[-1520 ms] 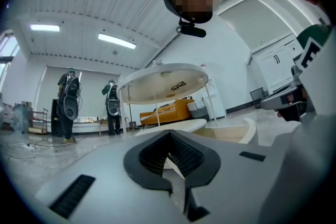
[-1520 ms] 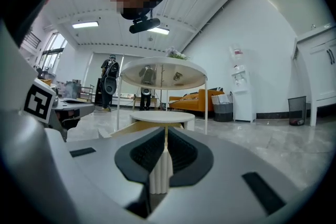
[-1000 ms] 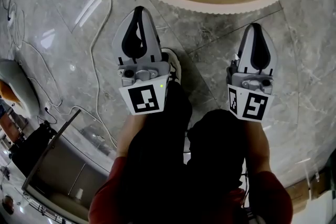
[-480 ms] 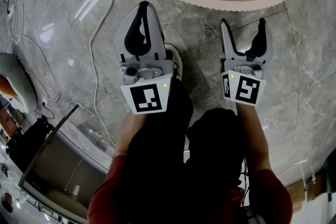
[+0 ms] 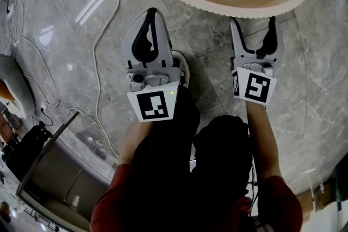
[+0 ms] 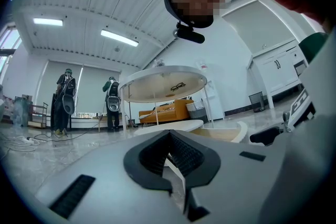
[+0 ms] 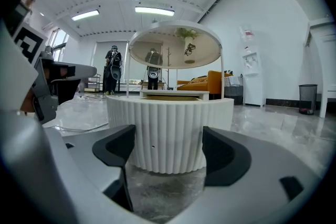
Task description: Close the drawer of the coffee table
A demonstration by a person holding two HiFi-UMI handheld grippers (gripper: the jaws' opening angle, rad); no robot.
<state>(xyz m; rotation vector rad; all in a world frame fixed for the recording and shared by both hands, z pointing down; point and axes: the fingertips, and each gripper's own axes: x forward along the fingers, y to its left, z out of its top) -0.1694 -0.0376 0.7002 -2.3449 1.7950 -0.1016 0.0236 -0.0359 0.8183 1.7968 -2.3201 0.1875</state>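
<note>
Step in hand: the approach, drawer not yet pushed. The drawer [image 5: 236, 2] is pulled out of the coffee table [image 7: 173, 44] over the floor [image 5: 65, 2]. Its curved ribbed front faces the person and its wooden inside is open to view at the top of the head view.

The right gripper [image 5: 253, 22] is low, and its jaws have just been opening. They now stand spread wide with nothing between the pads. The tips sit just short of the drawer front, right of its middle. In the right gripper view the ribbed front fills the gap ahead of the jaws. I can't tell whether they touch it yet.

The left gripper [image 5: 150, 12] has its jaws pressed together and holds nothing. It hovers over the floor, well apart from the drawer and off its left end.

Likely next move: set the right gripper's tips flat against the ribbed front and push straight along the drawer's length toward the table. The contact is off-centre, so the drawer may skew. Moving toward the middle, or adding the left gripper, would help.
</note>
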